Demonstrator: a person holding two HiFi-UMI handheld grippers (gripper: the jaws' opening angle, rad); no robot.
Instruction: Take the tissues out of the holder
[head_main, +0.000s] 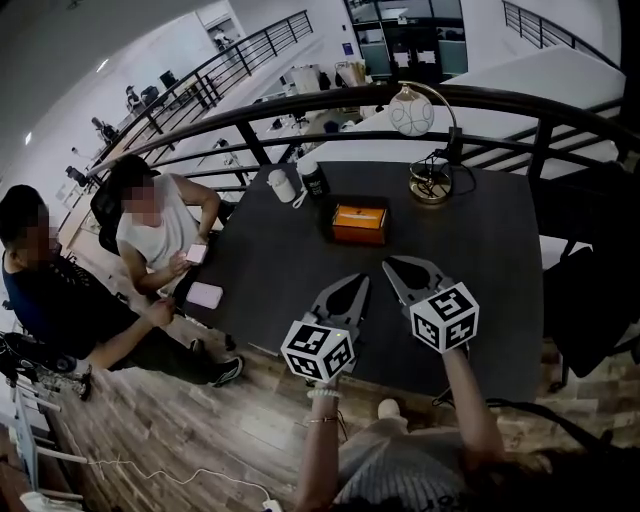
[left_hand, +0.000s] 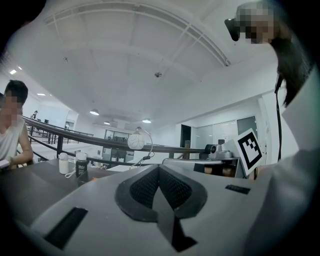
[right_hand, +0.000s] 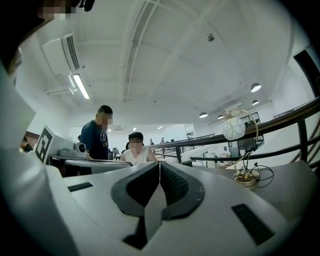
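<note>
Two closed, empty ones on my end, left gripper (head_main: 358, 284), right gripper (head_main: 390, 267), above table's (head_main: 490, 270) near edge, tissue holder (head_main: 360, 222) just beyond.

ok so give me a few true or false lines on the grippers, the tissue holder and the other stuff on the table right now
1. The left gripper and the right gripper both have their jaws together with nothing between them. True.
2. The right gripper holds the orange tissue holder. False: the holder sits on the table, ahead of both grippers and apart from them.
3. The lamp stands beyond the holder and to its right. True.
4. The white bottle and the dark bottle stand to the holder's right. False: both stand to its left, near the table's far edge.
</note>
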